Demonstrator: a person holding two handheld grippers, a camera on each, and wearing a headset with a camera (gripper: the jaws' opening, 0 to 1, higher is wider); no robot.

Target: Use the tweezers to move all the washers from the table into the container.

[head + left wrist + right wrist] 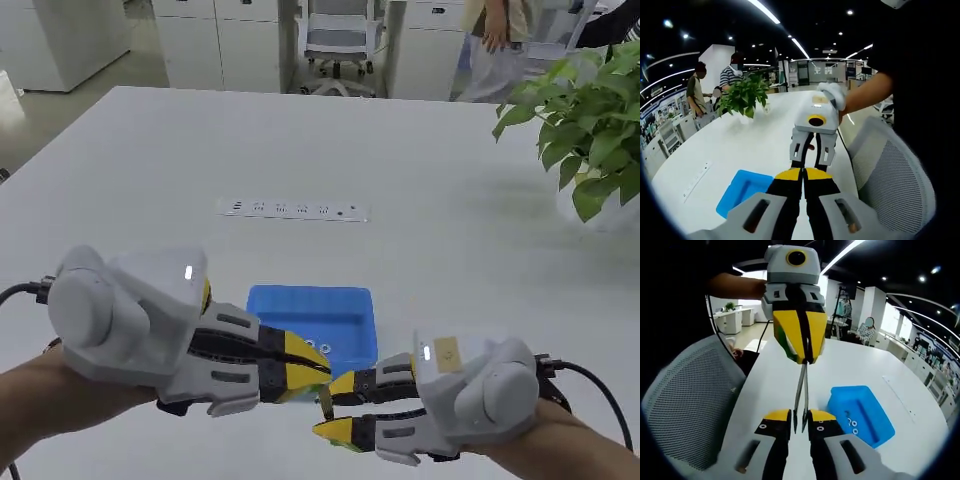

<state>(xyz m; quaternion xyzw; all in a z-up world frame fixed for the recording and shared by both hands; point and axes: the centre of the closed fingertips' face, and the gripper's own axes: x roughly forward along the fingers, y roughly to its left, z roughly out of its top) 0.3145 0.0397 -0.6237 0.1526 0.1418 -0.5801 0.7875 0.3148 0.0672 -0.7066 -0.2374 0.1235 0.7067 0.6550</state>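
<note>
some small metal washers (852, 424) lay in the blue plastic container (880, 432); left gripper (803, 359) pinched thin steel tweezers (801, 395), right gripper (800, 414) slightly open.

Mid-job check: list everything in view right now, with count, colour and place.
white table: one, white, under everything.
blue plastic container: one, blue, on the table ahead of both grippers.
small metal washers: three visible, silvery, inside the container.
white power strip: one, white, on the table beyond the container.
leafy potted plant: one, green, table's far right.
grey mesh chair: one, grey, beside the table's near edge.
bystanders: two, standing behind the plant.
thin metal tweezers: one, silvery, between the grippers.
left gripper: one, grey and yellow, shut on the tweezers' handle end.
right gripper: one, grey and yellow, jaws flanking the tweezers' tips; grip unclear.
</note>
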